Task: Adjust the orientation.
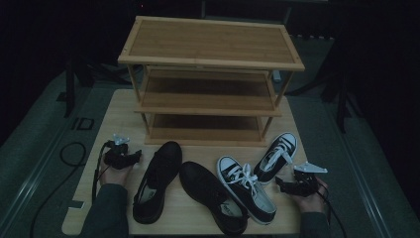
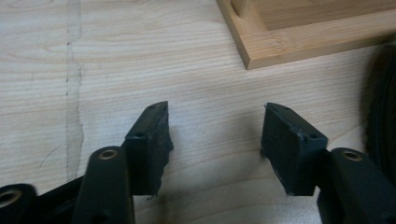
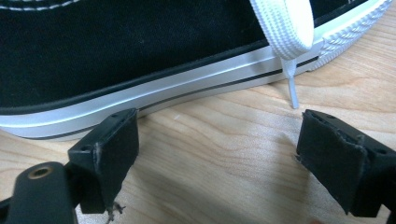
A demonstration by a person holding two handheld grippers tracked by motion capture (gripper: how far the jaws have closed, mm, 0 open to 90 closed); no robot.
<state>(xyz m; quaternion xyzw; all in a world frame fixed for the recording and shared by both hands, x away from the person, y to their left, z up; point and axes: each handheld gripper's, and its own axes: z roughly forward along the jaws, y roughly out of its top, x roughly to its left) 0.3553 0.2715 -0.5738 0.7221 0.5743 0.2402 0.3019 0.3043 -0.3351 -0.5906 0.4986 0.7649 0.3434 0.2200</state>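
Two black leather shoes (image 1: 157,181) (image 1: 210,196) and two black-and-white canvas sneakers (image 1: 246,189) (image 1: 276,156) lie on the table in front of a three-shelf wooden rack (image 1: 210,44). My left gripper (image 1: 134,155) rests left of the leather shoes, open over bare wood (image 2: 215,126); one black shoe's edge (image 2: 384,107) is at its right. My right gripper (image 1: 280,184) sits right of the sneakers, open and holding nothing (image 3: 219,119). A sneaker's white sole (image 3: 154,95) and lace (image 3: 285,28) lie just beyond its jaws.
The rack's bottom corner (image 2: 280,44) stands ahead of the left gripper. The light wooden table (image 1: 116,114) ends on grey floor on both sides. A black cable (image 1: 74,153) loops on the floor at the left.
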